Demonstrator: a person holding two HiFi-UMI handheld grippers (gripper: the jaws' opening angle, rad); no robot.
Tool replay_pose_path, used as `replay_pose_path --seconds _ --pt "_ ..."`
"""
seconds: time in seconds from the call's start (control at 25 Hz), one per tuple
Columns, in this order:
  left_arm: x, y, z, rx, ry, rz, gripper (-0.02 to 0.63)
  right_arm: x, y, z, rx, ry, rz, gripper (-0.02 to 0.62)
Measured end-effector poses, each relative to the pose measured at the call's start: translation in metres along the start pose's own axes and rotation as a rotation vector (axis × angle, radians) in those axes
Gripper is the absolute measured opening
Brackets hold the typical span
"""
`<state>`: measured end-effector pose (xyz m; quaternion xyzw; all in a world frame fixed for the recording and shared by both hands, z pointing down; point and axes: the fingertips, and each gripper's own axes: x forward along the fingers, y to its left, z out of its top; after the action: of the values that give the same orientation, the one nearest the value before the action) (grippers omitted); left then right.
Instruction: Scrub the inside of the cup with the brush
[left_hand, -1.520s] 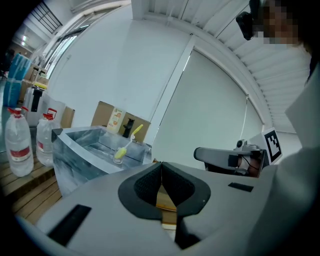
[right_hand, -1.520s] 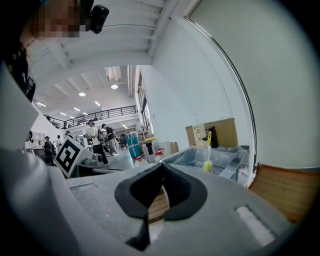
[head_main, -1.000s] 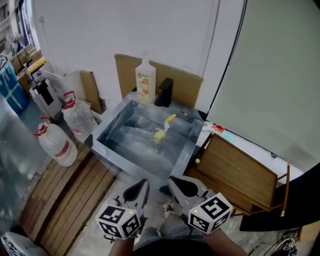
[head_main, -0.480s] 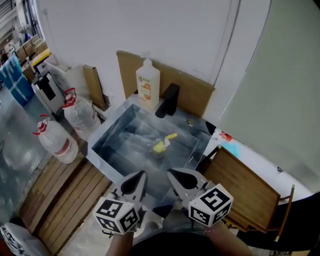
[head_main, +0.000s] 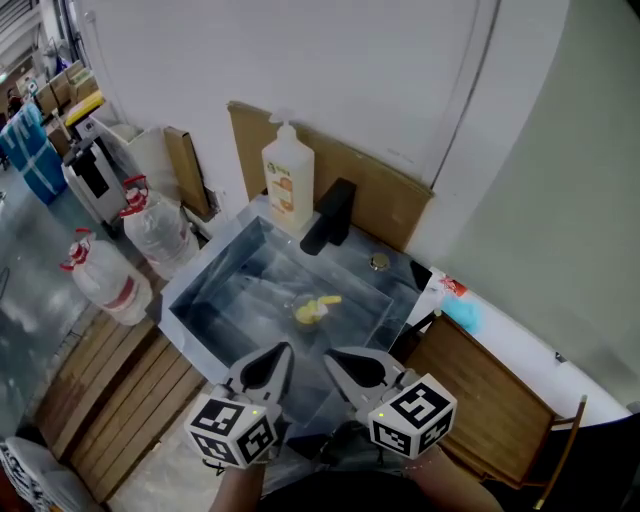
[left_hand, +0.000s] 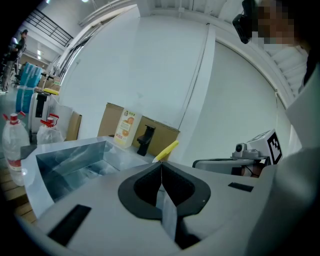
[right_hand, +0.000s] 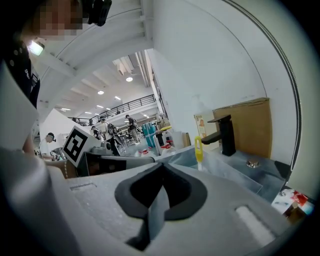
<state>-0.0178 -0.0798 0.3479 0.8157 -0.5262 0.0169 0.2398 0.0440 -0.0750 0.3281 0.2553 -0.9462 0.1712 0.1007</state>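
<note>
You are closing in on the steel sink (head_main: 215, 262), your left tongs (head_main: 272, 362) and right tongs (head_main: 345, 362) shut tight and empty, now hanging by its near rim. The yellow brush (head_main: 315, 306) is waiting mid-basin, any cup around it too faint to make out. The black faucet (head_main: 325, 215) is crowding the far edge.

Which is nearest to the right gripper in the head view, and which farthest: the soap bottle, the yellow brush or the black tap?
1. Brush: in the sink, just ahead of the right gripper.
2. Tap: at the sink's back edge.
3. Soap bottle: farthest back, left of the tap.
</note>
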Motion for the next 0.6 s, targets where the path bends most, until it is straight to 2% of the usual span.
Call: replay_pose_path --seconds 0.36,0.6 --pt "0.009 0.009 -0.009 -0.021 0.046 -0.005 0.018 0.011 -0.011 -0.007 0.029 0.029 -0.018 -0.002" --pt "0.02 0.016 -0.015 0.004 0.109 -0.069 0.018 0.024 -0.015 -0.011 0.048 0.06 -0.062 -0.002"
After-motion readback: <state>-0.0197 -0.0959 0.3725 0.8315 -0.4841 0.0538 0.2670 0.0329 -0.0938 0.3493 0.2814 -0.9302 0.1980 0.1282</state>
